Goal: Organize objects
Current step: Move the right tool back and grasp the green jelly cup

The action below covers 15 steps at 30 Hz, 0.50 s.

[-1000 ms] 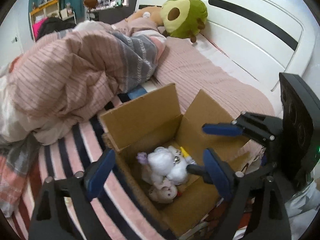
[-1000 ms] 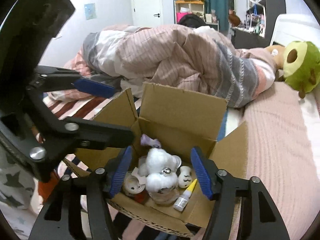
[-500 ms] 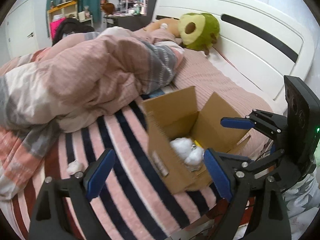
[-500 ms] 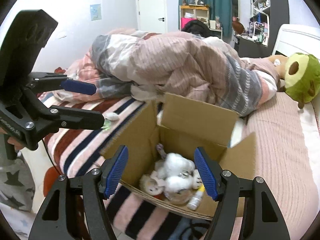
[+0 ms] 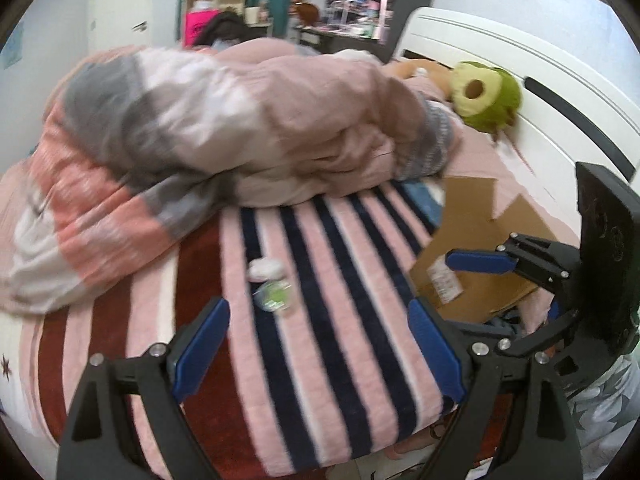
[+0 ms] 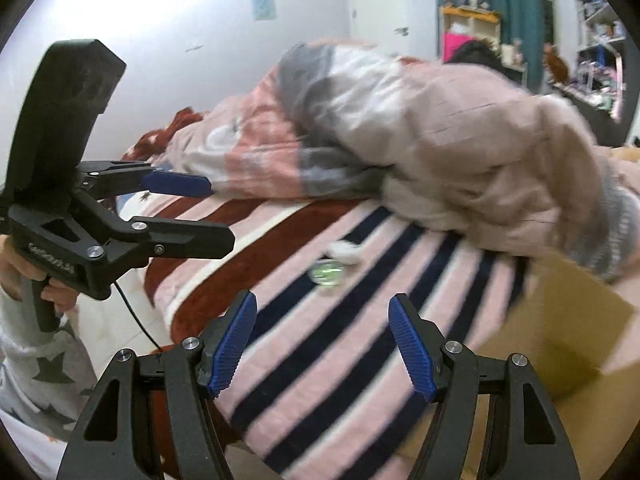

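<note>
Both claws, the left gripper (image 5: pixel 318 344) and the right gripper (image 6: pixel 324 344), gaped wide and empty short of a green trinket (image 5: pixel 275 297), seemingly glass, left of the box (image 5: pixel 476 256); the next move called for pinching it.

Open striped pink-and-navy bed blanket (image 5: pixel 320 300); bunched pink-grey quilt (image 5: pixel 240 120) bounds it behind, brown cardboard box (image 5: pixel 476 248) to the right.

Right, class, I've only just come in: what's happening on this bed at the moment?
A person holds a two-finger gripper in each hand over a striped blanket. Both the left gripper and the right gripper are open and empty. Two small things, a white fluffy one and a greenish round one, lie loose ahead of them. The cardboard box sits to the right.
</note>
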### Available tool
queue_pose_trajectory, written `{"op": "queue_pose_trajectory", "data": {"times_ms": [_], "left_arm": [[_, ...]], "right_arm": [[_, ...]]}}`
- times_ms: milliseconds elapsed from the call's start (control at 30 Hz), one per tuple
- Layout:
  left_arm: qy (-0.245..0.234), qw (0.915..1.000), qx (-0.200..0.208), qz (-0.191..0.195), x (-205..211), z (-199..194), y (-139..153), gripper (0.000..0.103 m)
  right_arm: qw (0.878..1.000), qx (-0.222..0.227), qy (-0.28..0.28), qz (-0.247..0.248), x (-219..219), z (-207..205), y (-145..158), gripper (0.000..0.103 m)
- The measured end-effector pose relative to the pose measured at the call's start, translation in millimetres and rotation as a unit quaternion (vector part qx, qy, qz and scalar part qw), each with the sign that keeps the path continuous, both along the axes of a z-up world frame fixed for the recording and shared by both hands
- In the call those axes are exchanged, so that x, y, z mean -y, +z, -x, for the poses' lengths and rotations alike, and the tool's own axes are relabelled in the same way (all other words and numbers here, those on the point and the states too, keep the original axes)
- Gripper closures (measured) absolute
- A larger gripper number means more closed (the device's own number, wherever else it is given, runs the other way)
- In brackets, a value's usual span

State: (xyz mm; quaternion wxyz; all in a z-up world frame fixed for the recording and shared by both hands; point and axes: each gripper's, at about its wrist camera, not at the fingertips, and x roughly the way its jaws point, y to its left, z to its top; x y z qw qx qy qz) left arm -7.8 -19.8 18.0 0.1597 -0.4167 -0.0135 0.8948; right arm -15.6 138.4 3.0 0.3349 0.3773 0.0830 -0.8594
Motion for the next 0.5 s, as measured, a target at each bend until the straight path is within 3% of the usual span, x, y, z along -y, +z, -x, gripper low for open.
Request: {"op": "queue_pose_trajectory", "data": {"times_ms": [333,500], "left_arm": [[0.066,0.9963,0.055,-0.004,61.8,10.4,-59.6,0.014],[0.078,0.9946,0.065,-0.020,78.1,20.2,-74.9,0.014]], "right_arm": [[0.998,0.065,-0.020,-0.013,63.0,44.3,-110.9,0.037],[0.997,0.032,-0.033,-0.062,84.8,73.8,-143.8,0.038]]}}
